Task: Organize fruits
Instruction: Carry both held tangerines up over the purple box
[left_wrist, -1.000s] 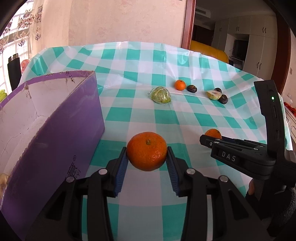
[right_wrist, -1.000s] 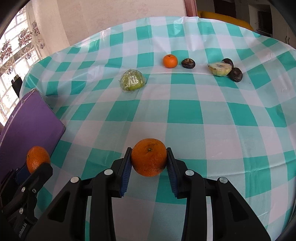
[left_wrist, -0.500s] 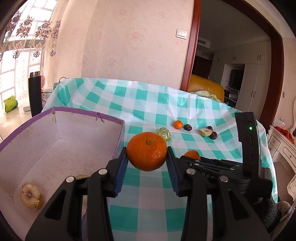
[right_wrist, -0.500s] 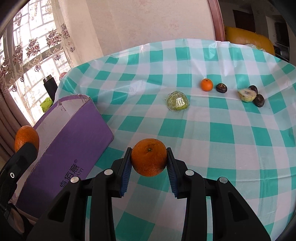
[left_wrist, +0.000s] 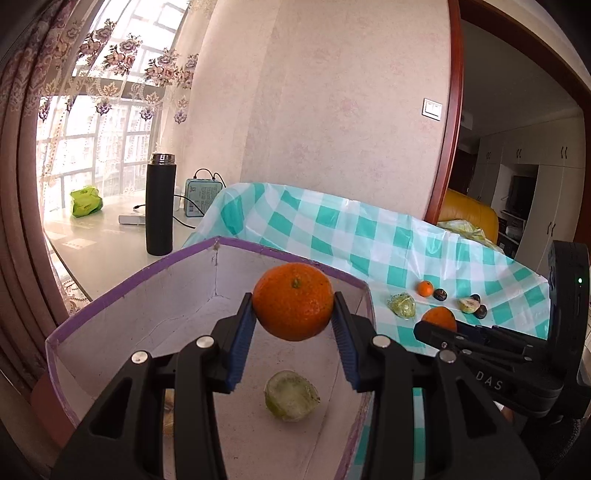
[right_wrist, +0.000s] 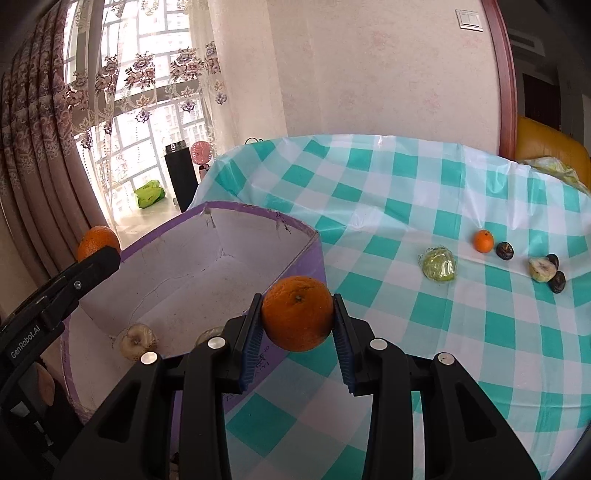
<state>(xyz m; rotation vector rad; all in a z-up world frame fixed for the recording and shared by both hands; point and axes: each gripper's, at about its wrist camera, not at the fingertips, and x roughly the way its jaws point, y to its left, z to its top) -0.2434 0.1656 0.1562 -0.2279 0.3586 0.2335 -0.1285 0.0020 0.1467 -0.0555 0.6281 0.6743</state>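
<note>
My left gripper (left_wrist: 293, 325) is shut on an orange (left_wrist: 293, 301) and holds it above the open purple box (left_wrist: 110, 291). Inside the box lie a pale green fruit (left_wrist: 291, 396) and a yellowish fruit half hidden by my fingers. My right gripper (right_wrist: 298, 328) is shut on a second orange (right_wrist: 297, 313), just right of the box's wall (right_wrist: 314, 254). The right gripper also shows in the left wrist view (left_wrist: 436, 326). On the checked tablecloth (right_wrist: 443, 314) lie a small orange (right_wrist: 483, 240), a wrapped green fruit (right_wrist: 438, 264), a cut pear (right_wrist: 540, 268) and dark fruits (right_wrist: 504, 250).
A black flask (left_wrist: 159, 205), a teal device with a cable (left_wrist: 201, 196) and a green bag (left_wrist: 85, 201) stand on a side table by the window. A yellow sofa (left_wrist: 469, 218) is behind the table's far edge.
Both grippers have risen and moved left toward the box, each keeping its orange. The left orange now hangs over the box's inside; the right one is beside its wall.
</note>
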